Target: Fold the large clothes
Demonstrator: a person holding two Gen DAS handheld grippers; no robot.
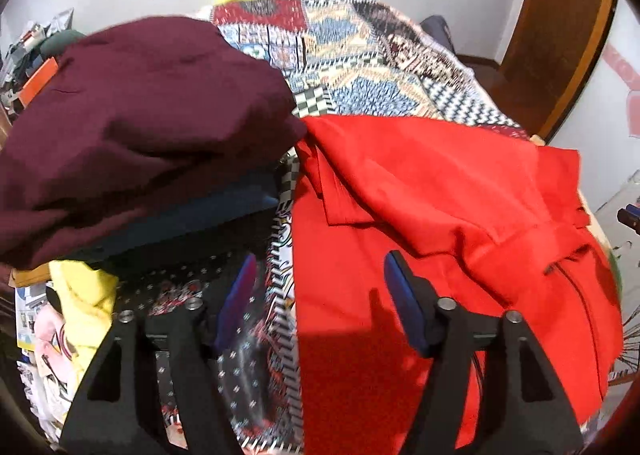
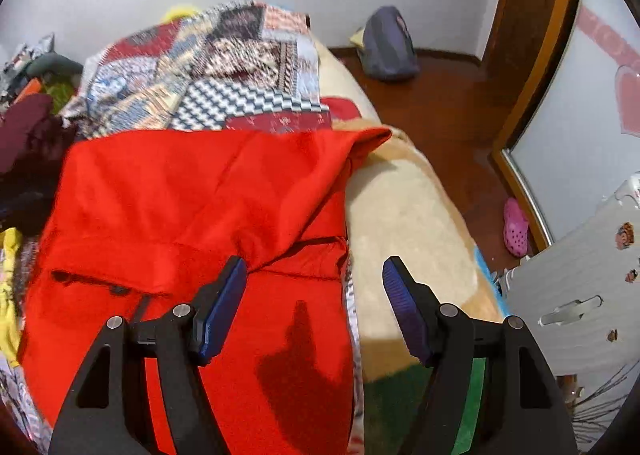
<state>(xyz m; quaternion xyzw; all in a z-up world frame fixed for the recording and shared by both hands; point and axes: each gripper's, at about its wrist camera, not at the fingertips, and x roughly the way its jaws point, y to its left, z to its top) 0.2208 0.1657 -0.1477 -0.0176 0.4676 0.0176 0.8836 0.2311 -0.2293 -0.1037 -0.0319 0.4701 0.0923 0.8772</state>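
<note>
The left hand-held gripper (image 1: 318,275) hangs nearest the lens, jaws apart and holding nothing, poised over the near edge of the red garment (image 1: 460,195). The right hand-held gripper (image 2: 314,279) is just as open and empty. The garment lies partly folded on the bed (image 2: 400,195), over a patchwork quilt (image 1: 360,55) — a flat base for creasing. A maroon pile (image 1: 140,115) (likely done) sits just left, clear of the working space.

No legible text, label, brand or number is found. Small cartoon stickers (image 2: 625,236) are seen on the white cabinet (image 2: 580,295) (no lettering discernible), right of the red garment (image 2: 192,195).
</note>
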